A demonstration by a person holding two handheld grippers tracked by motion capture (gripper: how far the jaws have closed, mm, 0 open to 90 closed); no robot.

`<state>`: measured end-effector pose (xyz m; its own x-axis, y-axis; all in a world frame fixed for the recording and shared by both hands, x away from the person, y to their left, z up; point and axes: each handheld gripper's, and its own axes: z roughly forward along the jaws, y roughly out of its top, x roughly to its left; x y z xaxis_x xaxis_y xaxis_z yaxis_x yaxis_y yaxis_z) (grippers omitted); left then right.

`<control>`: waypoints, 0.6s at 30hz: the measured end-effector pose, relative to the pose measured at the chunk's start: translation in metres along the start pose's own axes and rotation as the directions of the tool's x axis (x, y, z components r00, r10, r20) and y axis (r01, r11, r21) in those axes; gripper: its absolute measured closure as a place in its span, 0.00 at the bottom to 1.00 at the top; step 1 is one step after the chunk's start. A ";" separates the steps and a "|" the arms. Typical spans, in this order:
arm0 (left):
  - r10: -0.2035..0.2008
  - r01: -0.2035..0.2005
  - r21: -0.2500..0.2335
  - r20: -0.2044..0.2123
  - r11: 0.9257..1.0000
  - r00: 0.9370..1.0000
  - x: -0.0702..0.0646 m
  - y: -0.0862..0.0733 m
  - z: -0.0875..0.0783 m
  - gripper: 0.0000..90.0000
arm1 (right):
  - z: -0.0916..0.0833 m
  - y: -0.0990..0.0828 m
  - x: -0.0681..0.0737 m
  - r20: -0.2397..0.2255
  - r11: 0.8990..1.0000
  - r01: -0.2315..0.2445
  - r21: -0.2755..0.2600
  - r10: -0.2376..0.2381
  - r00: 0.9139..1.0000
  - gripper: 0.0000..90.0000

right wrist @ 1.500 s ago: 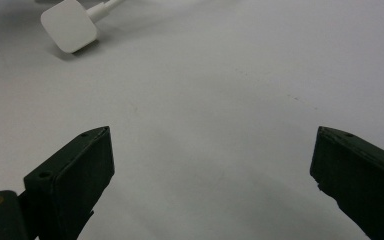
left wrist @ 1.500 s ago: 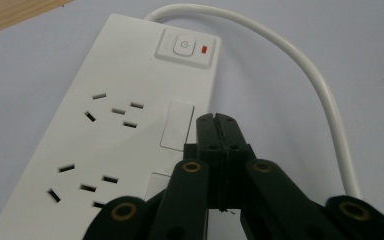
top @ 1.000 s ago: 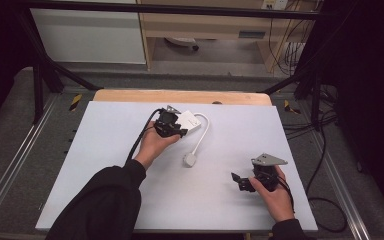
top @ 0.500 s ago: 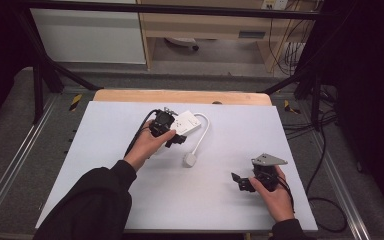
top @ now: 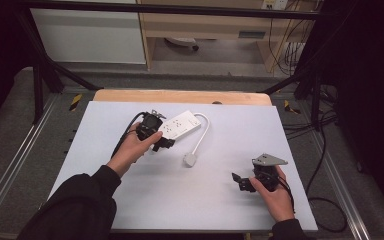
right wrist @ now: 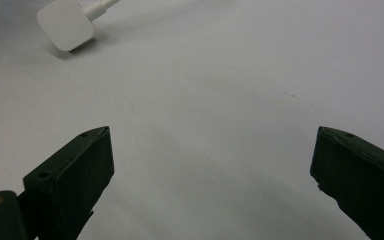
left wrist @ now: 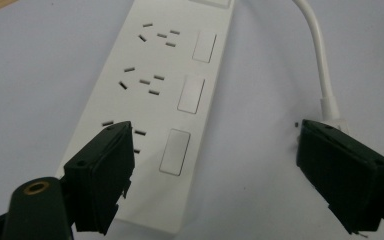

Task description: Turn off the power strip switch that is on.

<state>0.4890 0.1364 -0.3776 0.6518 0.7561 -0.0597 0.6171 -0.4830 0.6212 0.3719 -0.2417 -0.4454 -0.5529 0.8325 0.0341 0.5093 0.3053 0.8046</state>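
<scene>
Power strip (top: pixel 180 124) is lying flat at the back of the desk (top: pixel 145 200), freed a moment ago as the left claw (left wrist: pixel 215 170), its jaws just opening, is backing off with nothing between them. Its plug (top: pixel 190 159) is resting mid-desk. The right claw (top: pixel 243 182) is waiting spread and empty, suggesting placement is done.

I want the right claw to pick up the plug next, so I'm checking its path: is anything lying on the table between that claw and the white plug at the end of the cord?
Nothing visible does. Bare grey table surface lies between the open right claw and the white square plug.
</scene>
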 end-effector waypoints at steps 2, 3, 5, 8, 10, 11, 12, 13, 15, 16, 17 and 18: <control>0.003 -0.003 -0.002 -0.010 1.000 1.000 0.002 -0.004 -0.007 0.17 | 0.000 0.000 0.000 0.001 1.000 0.002 -0.001 -0.002 1.000 0.05; 0.001 -0.001 -0.010 -0.009 1.000 1.000 0.003 -0.005 -0.010 0.17 | 0.001 0.000 0.000 0.000 1.000 0.003 0.000 -0.003 1.000 0.05; -0.003 0.003 -0.031 -0.010 1.000 1.000 0.005 -0.010 -0.017 0.17 | 0.001 0.000 0.000 0.000 1.000 0.003 0.001 -0.003 1.000 0.05; -0.012 0.011 -0.063 -0.017 0.998 1.000 0.008 -0.019 -0.027 0.17 | 0.001 0.000 0.000 0.002 1.000 -0.001 0.001 0.001 1.000 0.05; -0.018 0.016 -0.076 -0.021 0.997 1.000 0.011 -0.026 -0.033 0.17 | 0.001 0.000 0.000 0.002 1.000 -0.001 0.001 0.001 1.000 0.05; -0.023 0.021 -0.079 -0.025 0.997 0.999 0.012 -0.029 -0.035 0.17 | 0.001 0.000 0.000 0.002 1.000 -0.001 0.003 0.001 1.000 0.05; -0.029 0.027 -0.085 -0.026 0.996 0.999 0.013 -0.033 -0.038 0.16 | 0.001 0.000 0.000 0.003 1.000 0.000 0.003 0.000 1.000 0.05; -0.031 0.029 -0.092 -0.027 0.995 0.999 0.014 -0.036 -0.040 0.15 | 0.001 0.000 0.000 0.003 1.000 0.003 0.002 -0.003 1.000 0.05; -0.032 0.030 -0.103 -0.020 0.994 0.999 0.015 -0.042 -0.045 0.11 | 0.001 0.000 0.000 0.005 1.000 0.003 0.002 -0.003 1.000 0.05; -0.035 0.033 -0.114 -0.019 0.993 0.999 0.016 -0.045 -0.047 0.11 | 0.001 0.000 0.000 0.004 1.000 0.003 0.004 -0.003 1.000 0.05; -0.038 0.035 -0.118 -0.019 0.992 0.999 0.016 -0.048 -0.050 0.11 | 0.001 0.000 0.000 0.005 1.000 0.003 0.004 -0.003 1.000 0.05; -0.039 0.037 -0.124 -0.020 0.992 0.999 0.016 -0.051 -0.052 0.11 | 0.001 0.000 0.000 0.005 1.000 0.004 0.004 -0.004 1.000 0.05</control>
<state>0.4449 0.1963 -0.3694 0.6182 0.7830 -0.0688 0.5814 -0.3966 0.7104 0.3726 -0.2416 -0.4464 -0.5515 0.8337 0.0284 0.5101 0.3102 0.8022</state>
